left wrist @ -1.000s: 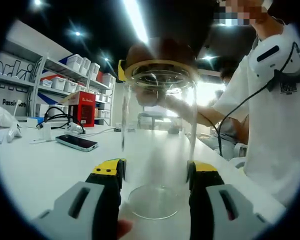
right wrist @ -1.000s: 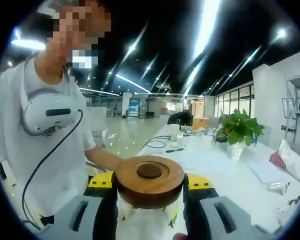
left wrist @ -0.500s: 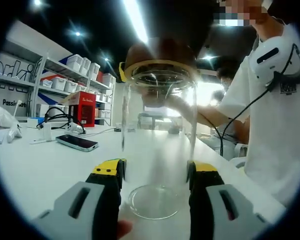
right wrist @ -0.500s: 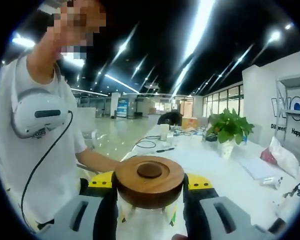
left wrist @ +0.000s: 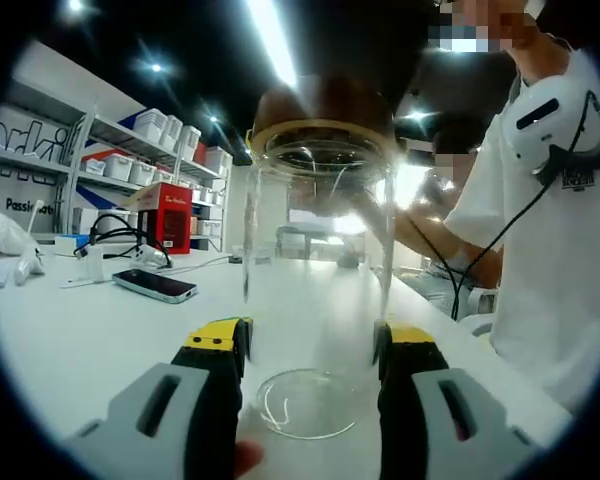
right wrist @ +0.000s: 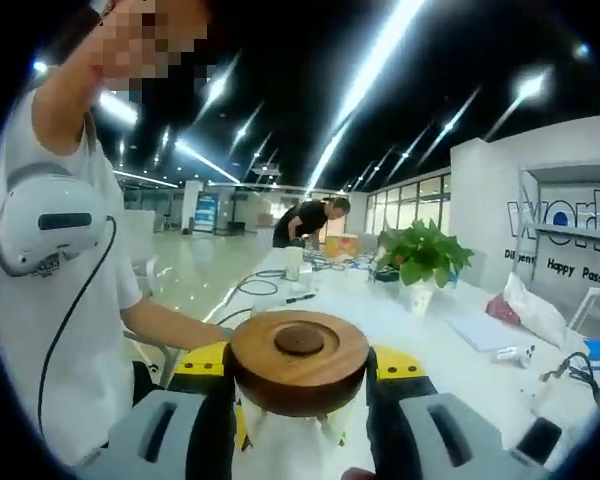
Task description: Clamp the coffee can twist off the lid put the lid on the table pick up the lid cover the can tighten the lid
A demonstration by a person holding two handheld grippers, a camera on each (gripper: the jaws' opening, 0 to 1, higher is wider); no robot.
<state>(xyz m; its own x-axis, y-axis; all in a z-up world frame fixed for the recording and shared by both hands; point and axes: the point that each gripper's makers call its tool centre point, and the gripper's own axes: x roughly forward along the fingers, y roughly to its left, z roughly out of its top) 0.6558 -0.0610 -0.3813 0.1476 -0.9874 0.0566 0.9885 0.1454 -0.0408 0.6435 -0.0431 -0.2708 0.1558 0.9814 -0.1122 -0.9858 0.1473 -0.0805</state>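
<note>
Coffee can (left wrist: 318,300): one clear glass jar, upright on the white table (left wrist: 90,330), its lower wall between the yellow-tipped jaws of the left gripper (left wrist: 312,352), which is clamped on it. One wooden lid (right wrist: 299,360) sits on the can's mouth; the right gripper (right wrist: 299,372) grips that lid by its rim, a jaw on each side. Left of the can, bare tabletop runs out to one dark phone (left wrist: 154,285), one red box (left wrist: 164,215) and some cables near the shelving (left wrist: 130,150). In the right gripper view the table stretches away past one potted plant (right wrist: 420,262). Person in a white shirt (left wrist: 540,250) stands at the near table edge.
</note>
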